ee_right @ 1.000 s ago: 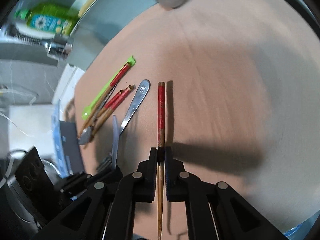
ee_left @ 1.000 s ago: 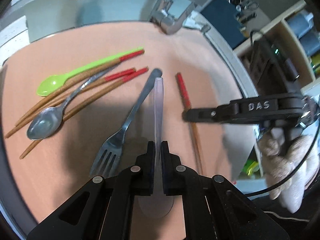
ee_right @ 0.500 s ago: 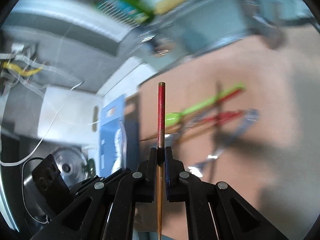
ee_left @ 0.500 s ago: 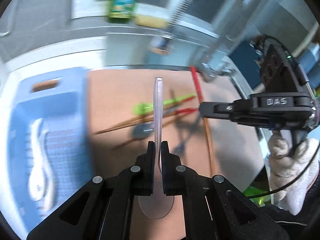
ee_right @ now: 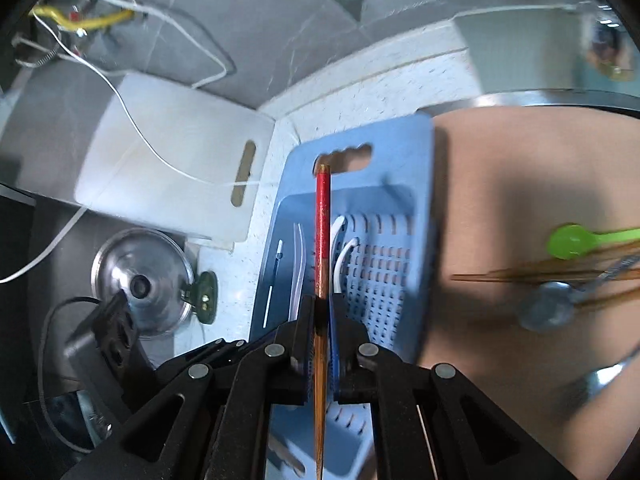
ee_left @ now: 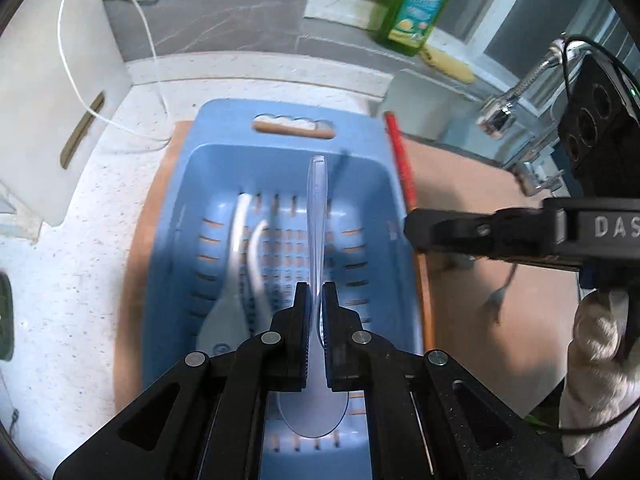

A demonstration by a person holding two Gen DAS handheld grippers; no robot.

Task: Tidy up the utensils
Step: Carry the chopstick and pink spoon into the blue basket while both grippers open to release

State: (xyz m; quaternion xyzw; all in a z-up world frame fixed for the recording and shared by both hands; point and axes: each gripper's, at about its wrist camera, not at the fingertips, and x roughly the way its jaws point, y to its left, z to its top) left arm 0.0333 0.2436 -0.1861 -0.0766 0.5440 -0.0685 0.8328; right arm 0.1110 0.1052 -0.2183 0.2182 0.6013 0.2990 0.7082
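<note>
Now both of my hands have swung away from the pile of utensils and sit over the blue basket (ee_left: 208, 184), which a second ago was not in either view at all. My left gripper (ee_left: 315, 300) has its fingers pressed narrow on the clear plastic spoon (ee_left: 317, 216), the same grip as before; the handle points away from me along the basket's length and the bowl hangs back between the finger arms. My right gripper (ee_right: 321, 308) is likewise clamped on the red-tipped chopstick (ee_right: 322, 216), whose red end now reaches toward the far handle slot of the basket instead of lying over the brown mat (ee_right: 520, 184).

Seen from the left wrist, the right gripper comes in from the right side, with the chopstick standing just along the basket's right rim. Inside the basket a couple of white utensils (ee_left: 240, 248) already lie on the slotted floor, left of my spoon. The rest of the job remains on the mat to the right: the green spoon (ee_right: 576, 240), a metal spoon (ee_right: 548, 308) and several brown chopsticks (ee_right: 520, 276), blurred in the right wrist view.

So I judge the carry is nearly finished and the drop is next. Both pieces are above the basket rather than in it, so I need to lower a little and then open, spoon first to keep the two from tangling.
</note>
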